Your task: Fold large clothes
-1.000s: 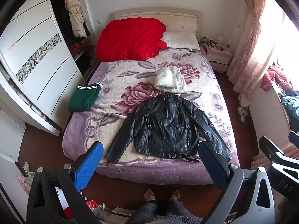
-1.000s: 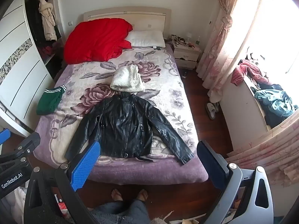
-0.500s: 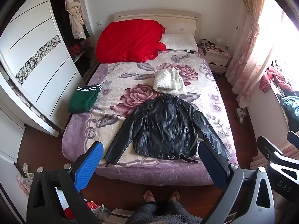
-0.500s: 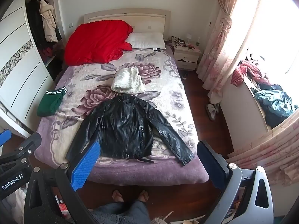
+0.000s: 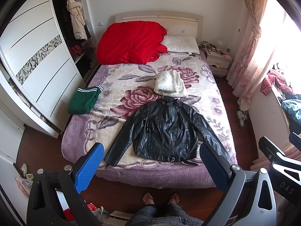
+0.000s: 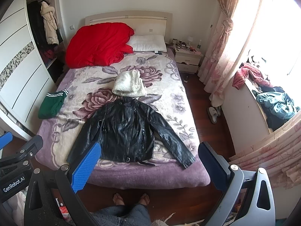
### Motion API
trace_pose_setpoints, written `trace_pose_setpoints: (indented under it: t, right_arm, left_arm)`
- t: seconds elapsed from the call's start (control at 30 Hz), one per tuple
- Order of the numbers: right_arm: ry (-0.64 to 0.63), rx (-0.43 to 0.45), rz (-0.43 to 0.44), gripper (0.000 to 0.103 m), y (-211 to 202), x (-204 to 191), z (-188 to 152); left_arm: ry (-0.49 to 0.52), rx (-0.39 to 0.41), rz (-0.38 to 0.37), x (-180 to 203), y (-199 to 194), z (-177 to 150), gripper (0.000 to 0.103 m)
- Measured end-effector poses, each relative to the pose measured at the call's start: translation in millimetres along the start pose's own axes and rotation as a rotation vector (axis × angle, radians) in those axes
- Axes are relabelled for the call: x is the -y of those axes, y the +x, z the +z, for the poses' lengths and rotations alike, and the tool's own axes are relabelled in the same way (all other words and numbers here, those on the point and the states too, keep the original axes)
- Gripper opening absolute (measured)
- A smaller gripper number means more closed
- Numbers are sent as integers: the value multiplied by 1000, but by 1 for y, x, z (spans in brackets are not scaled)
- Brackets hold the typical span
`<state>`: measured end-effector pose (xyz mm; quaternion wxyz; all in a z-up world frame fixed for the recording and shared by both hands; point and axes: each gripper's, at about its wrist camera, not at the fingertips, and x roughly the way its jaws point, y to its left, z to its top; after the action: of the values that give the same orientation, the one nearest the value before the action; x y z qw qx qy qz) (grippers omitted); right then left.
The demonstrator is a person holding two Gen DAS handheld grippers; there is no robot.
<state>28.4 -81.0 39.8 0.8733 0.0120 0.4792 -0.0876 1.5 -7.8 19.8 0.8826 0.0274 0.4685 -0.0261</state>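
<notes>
L gripper had its jaws wide apart, nothing between them; the blue pad sat at 7 o'clock of its view, the dark pad at 5. R gripper was the same: jaws spread, empty, w/ a blue pad at 7 and a dark one at 5. Both hung above the floor at the foot of the bed, clear of the fabric. In the L view, part of the R gripper showed at 4 o'clock by the frame edge; in the R view, part of the L gripper showed at 8.

Just past the pads lay the black leather jacket, flat, front up, zip closed, collar pointing to 12, hem near the bed's foot edge. Sleeves angled out toward 7 and 5; a belt strap trailed at the hem. Touching the collar at 12 was a folded white knit. Well apart at 10 o'clock, by the bed's left edge, lay a folded green garment w/ white stripes. All rested on a floral purple blanket.

Farther up at 12 were a red duvet and a white pillow against the headboard. A white wardrobe stood at 9–10, a nightstand at 1, pink curtains at 2. Bare feet showed at 6.
</notes>
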Motion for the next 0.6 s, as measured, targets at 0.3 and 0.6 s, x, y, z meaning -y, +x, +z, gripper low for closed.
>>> trace_pose_setpoints:
  t: [0.3, 0.6]
  right_arm:
    - [1, 6, 2, 103, -3, -2, 2]
    - [4, 10, 1, 103, -6, -1, 2]
  left_arm:
    - [-3, 11, 2, 3, -5, 3, 103]
    - [1, 20, -3, 0, -9, 3, 103]
